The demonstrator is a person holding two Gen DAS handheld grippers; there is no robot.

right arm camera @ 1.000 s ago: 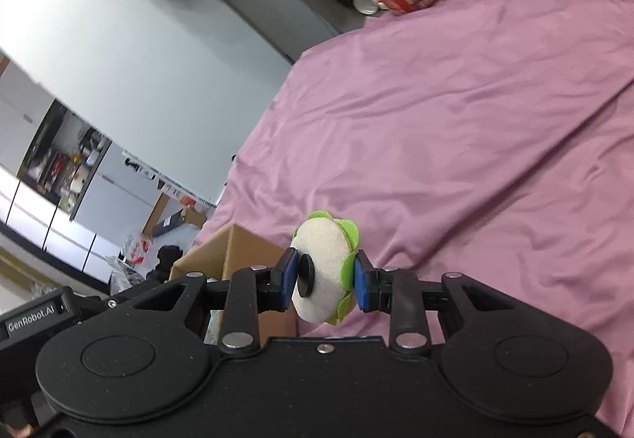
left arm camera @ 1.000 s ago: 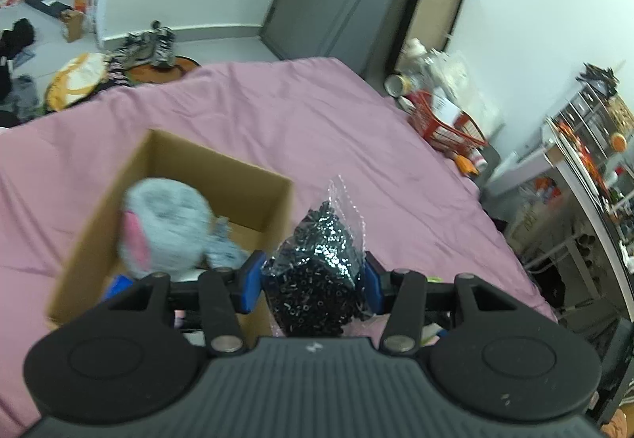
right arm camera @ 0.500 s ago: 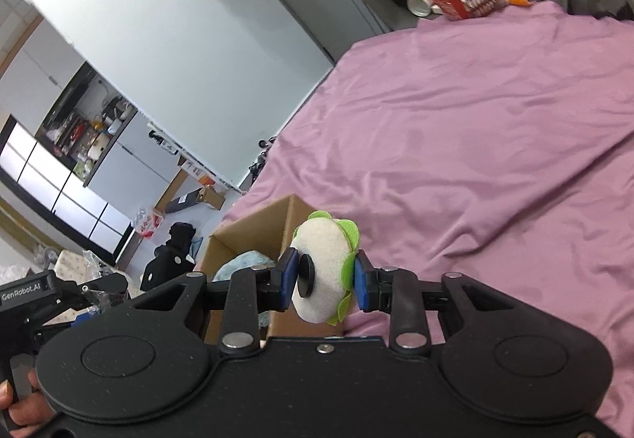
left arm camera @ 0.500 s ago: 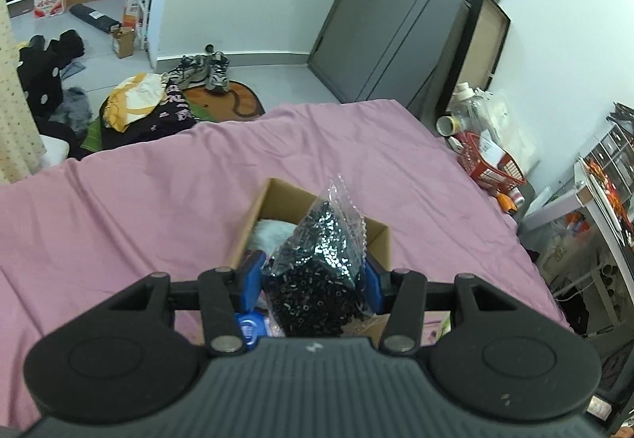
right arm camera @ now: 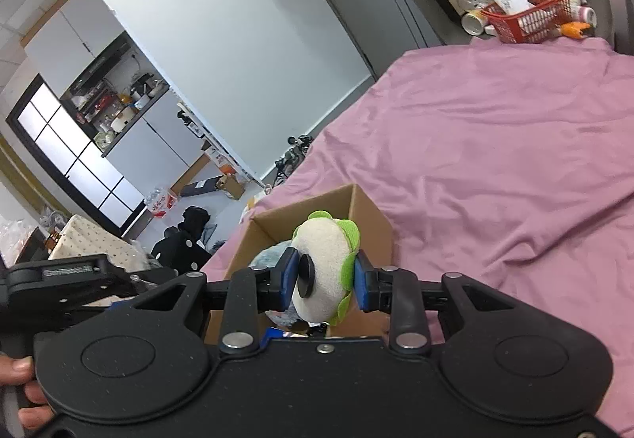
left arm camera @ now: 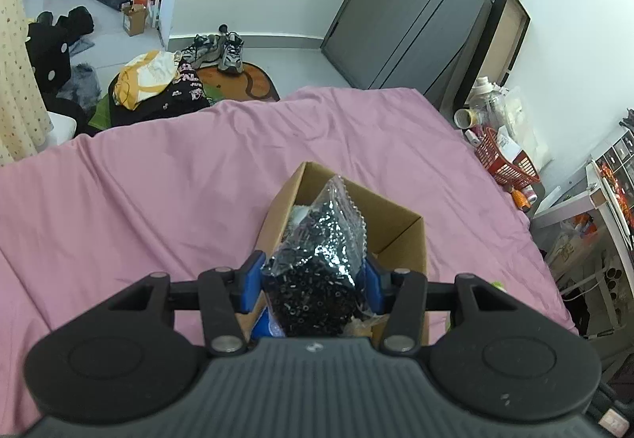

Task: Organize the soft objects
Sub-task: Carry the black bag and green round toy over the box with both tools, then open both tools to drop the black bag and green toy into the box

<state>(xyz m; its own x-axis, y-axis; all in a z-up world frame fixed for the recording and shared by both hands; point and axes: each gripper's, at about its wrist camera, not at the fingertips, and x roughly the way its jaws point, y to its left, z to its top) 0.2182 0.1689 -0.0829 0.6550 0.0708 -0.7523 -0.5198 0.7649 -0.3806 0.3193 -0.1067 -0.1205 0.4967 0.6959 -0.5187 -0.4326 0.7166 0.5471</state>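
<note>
My left gripper (left arm camera: 313,281) is shut on a clear plastic bag of small black pieces (left arm camera: 317,259), held just above the open cardboard box (left arm camera: 400,224) on the pink bed. My right gripper (right arm camera: 321,279) is shut on a round cream plush with green petals and a black button (right arm camera: 323,267), hovering over the same cardboard box (right arm camera: 368,216). Inside the box a grey-blue fluffy plush (right arm camera: 267,257) shows, and something blue (left arm camera: 269,323) lies at its near end. The other gripper's body (right arm camera: 75,279) and a hand appear at the left of the right wrist view.
The pink bedsheet (left arm camera: 158,176) spreads around the box. A red basket (left arm camera: 507,160) with bottles stands beside the bed at the right. Shoes, clothes and bags (left arm camera: 158,81) lie on the floor beyond the bed's far edge, near a grey door (left arm camera: 396,14).
Both grippers have drifted over the bed so that the box now lies right under their fingers. The right gripper has rolled. Each keeps hold of its object.
</note>
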